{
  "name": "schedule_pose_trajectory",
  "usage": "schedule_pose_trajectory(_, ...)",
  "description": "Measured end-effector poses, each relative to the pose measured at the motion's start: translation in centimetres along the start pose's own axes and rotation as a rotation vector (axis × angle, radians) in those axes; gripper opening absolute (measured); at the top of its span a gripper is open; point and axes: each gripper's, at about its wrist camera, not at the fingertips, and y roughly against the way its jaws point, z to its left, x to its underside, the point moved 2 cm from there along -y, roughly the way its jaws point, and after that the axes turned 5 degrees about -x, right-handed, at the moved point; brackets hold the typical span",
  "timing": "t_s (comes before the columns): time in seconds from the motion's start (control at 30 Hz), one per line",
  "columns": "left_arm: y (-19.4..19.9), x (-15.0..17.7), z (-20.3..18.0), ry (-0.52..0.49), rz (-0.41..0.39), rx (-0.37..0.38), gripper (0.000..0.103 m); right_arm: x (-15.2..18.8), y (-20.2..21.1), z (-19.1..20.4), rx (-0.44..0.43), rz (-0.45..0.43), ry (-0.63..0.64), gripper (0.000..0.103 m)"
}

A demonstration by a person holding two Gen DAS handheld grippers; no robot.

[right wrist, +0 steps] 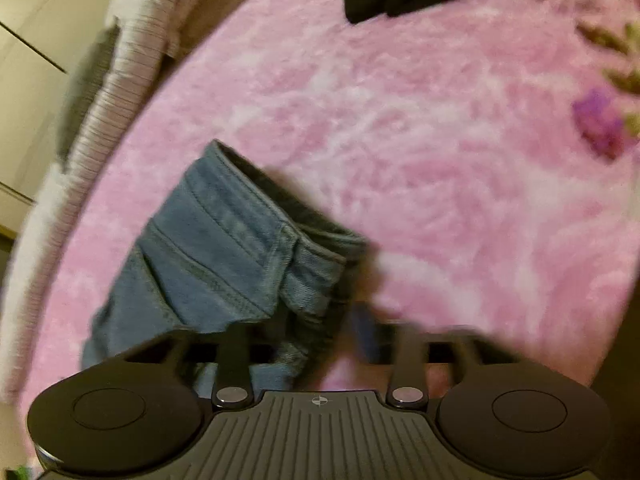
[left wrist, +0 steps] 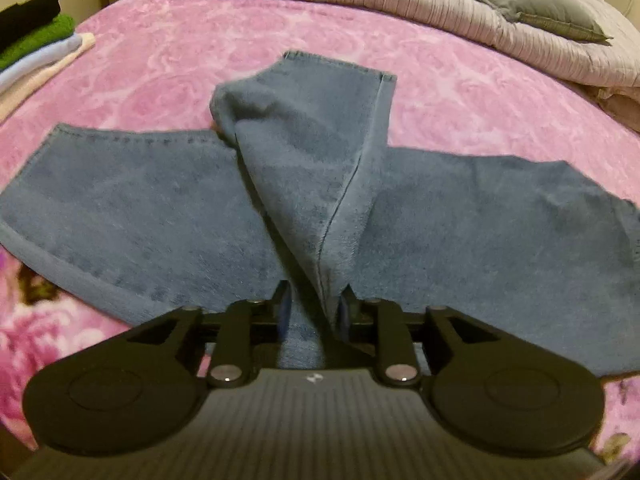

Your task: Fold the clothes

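Jeans [left wrist: 160, 200] lie spread on the pink bedspread [left wrist: 168, 60], their long axis running from 9 to 3 o'clock across our left wrist view, with one part pulled up from the middle and draped away toward 12 o'clock. Our left gripper [left wrist: 312, 312] sits at 6 o'clock of that fold, clenched on the denim, the cloth rising straight out of its jaws. In the right wrist view the waistband end of the jeans [right wrist: 240, 248] lies at about 10 o'clock from our right gripper [right wrist: 320, 340]; blur hides its jaws, so we cannot tell whether they grip cloth or stand free. We judge the left hand leads whatever fold comes next, carrying cloth across the short axis. A stack of folded clothes [left wrist: 36, 48] sits at 10 o'clock, a grey pillow [left wrist: 532, 4] at 1 o'clock.
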Motion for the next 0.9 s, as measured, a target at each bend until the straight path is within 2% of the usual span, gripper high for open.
schedule_pose_trajectory(0.03, 0.8, -0.2, 0.1, 0.002, 0.001, -0.001, 0.022, 0.0, 0.8, 0.6, 0.038, -0.005, 0.044, 0.054)
schedule_pose_trajectory(0.23, 4.0, -0.4, 2.1, 0.049, 0.061, -0.035, 0.025, 3.2, -0.6, 7.8, -0.066, 0.096, 0.218, 0.054)
schedule_pose_trajectory(0.4, 2.8, -1.8, 5.2, 0.107, 0.132, -0.114, 0.025, 6.0, -1.9, 13.9, -0.159, 0.183, 0.36, 0.053)
schedule_pose_trajectory(0.53, 1.7, -3.4, 8.2, 0.143, 0.136, -0.12, 0.025, 8.3, -2.9, 18.7, -0.234, 0.252, 0.474, 0.052)
schedule_pose_trajectory(0.7, -1.3, -5.0, 12.8, 0.172, 0.162, -0.116, 0.025, 11.2, -6.1, 26.4, -0.325, 0.306, 0.513, 0.051)
schedule_pose_trajectory(0.9, -5.6, -7.4, 19.6, 0.173, 0.172, -0.142, 0.025, 15.1, -12.4, 34.1, -0.36, 0.363, 0.459, 0.051)
